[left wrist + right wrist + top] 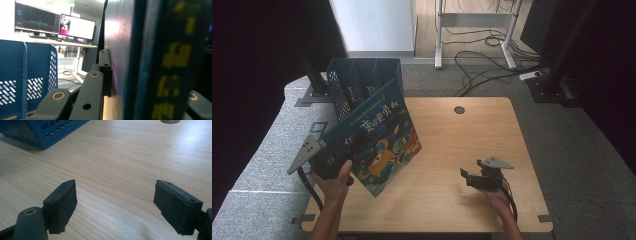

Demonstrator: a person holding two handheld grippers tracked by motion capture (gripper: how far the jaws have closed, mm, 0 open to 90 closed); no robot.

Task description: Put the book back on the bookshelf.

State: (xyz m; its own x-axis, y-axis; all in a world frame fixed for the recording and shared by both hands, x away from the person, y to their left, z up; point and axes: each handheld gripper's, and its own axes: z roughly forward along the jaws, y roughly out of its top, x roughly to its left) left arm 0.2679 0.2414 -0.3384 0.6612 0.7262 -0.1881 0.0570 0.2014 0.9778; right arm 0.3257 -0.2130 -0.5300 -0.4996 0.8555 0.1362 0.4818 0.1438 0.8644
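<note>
surroundings: a light wooden desk (452,150) on grey carpet; a round cable hole (459,110) near its far edge; loose cables (482,55) on the floor beyond, by the white legs of another desk.
rack: a blue perforated file rack (357,82) with upright dividers stands at the desk's far left corner; in the left gripper view its slotted wall (15,82) fills the lower left.
background, left gripper view: 2 lit monitors (55,23) on a separate bench behind the rack.
obstruction: the book (379,145) stands between the high camera and the rack's lower front, hiding that part.
book, position: held up off the desk, tilted, just in front of the rack; whether it touches the rack cannot be told.
book, appearance: dark blue cover, white and yellow characters along the top, bright orange and teal cartoon figures below; in the left gripper view its spine (175,65) carries blurred yellow characters.
left tool (343,156): clamped on the book's lower left edge; a jaw lies flat against the cover in the left gripper view.
right tool (468,177): jaws wide apart, holding nothing, low over bare desk at the near right; its pads (63,202) show well apart above the wood grain.
hands: 1 hand on each tool, forearms entering from the near edge.
</note>
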